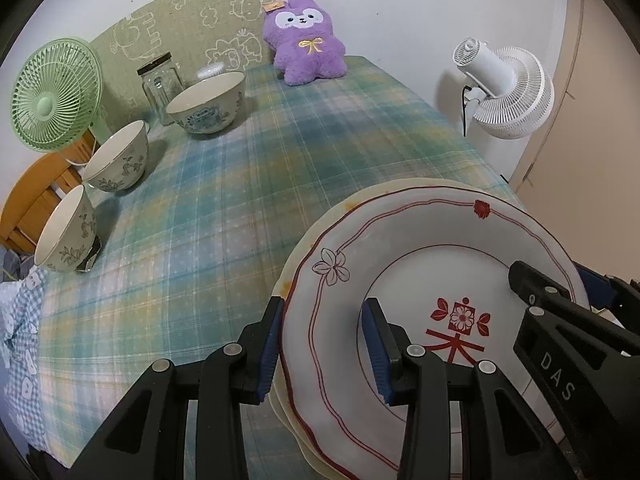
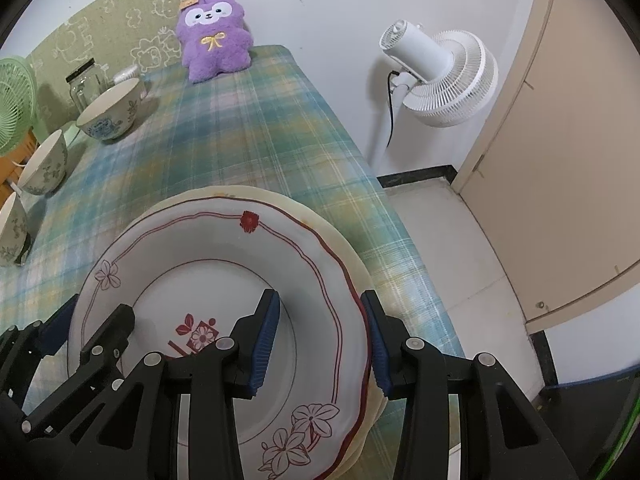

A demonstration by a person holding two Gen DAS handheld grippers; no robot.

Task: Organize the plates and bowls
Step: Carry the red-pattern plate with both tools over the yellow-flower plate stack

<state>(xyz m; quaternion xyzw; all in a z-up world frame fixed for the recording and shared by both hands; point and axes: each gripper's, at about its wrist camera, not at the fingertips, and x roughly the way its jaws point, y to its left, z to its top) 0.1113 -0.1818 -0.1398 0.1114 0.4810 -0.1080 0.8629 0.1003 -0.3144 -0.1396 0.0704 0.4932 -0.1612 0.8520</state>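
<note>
A white plate with red line trim and flower prints lies on top of cream plates at the near right of the plaid table. My left gripper straddles its left rim, one blue pad at the outer edge and one over the well, and is shut on it. From the other side, my right gripper is shut on the right rim of the same plate. Three bowls stand along the left side: a large one, a middle one and a near one.
A green fan, a glass jar and a purple plush toy stand at the back. A white stand fan and a beige door are beyond the table's right edge. A plaid cloth covers the table.
</note>
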